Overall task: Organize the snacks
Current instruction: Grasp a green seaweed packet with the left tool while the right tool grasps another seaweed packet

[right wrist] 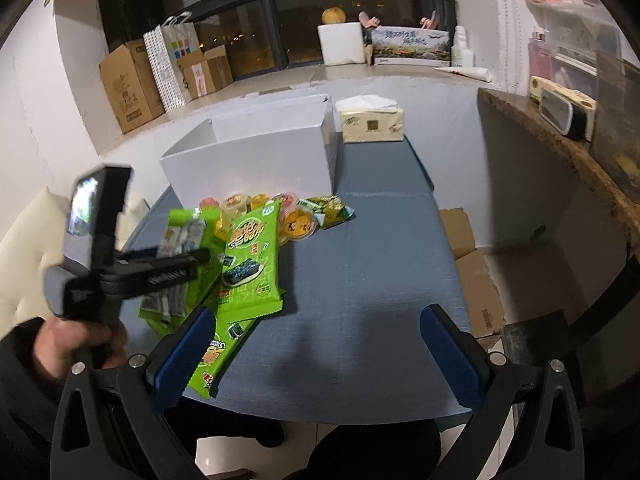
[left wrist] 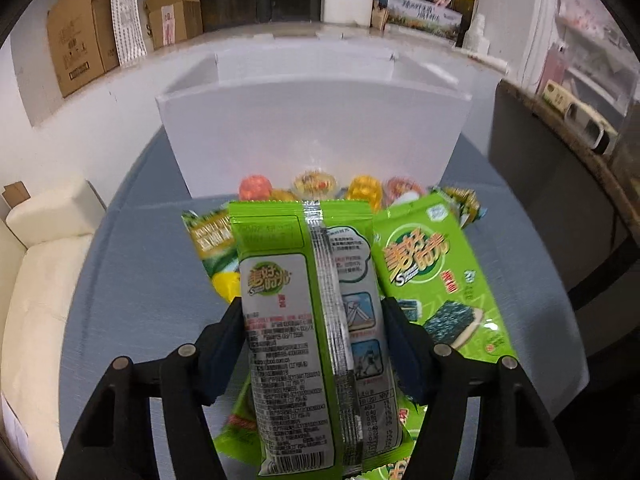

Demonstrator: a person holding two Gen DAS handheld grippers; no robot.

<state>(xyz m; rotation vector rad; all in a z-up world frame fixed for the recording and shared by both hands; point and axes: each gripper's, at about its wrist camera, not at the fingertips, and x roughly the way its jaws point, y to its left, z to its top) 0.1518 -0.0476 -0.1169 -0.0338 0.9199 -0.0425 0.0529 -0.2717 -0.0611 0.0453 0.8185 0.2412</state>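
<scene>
A green seaweed snack packet (left wrist: 288, 320), printed back upward, lies lengthwise between the fingers of my left gripper (left wrist: 312, 308), whose pads press on its two long edges. The right wrist view shows that gripper (right wrist: 188, 248) in a person's hand, with the packet (right wrist: 180, 236) in it over the snack pile. More green packets (left wrist: 432, 272) (right wrist: 250, 256) and several jelly cups (left wrist: 312, 182) (right wrist: 298, 222) lie on the blue table (right wrist: 360, 280) before an open white box (left wrist: 312, 128) (right wrist: 256, 160). My right gripper (right wrist: 318, 314) is open over bare tabletop, right of the pile.
A tissue pack (right wrist: 372, 122) stands to the right of the white box. Cardboard boxes (right wrist: 476, 280) sit on the floor off the table's right edge, below a dark stone counter (right wrist: 560, 140). A cream sofa (left wrist: 40, 280) is on the left.
</scene>
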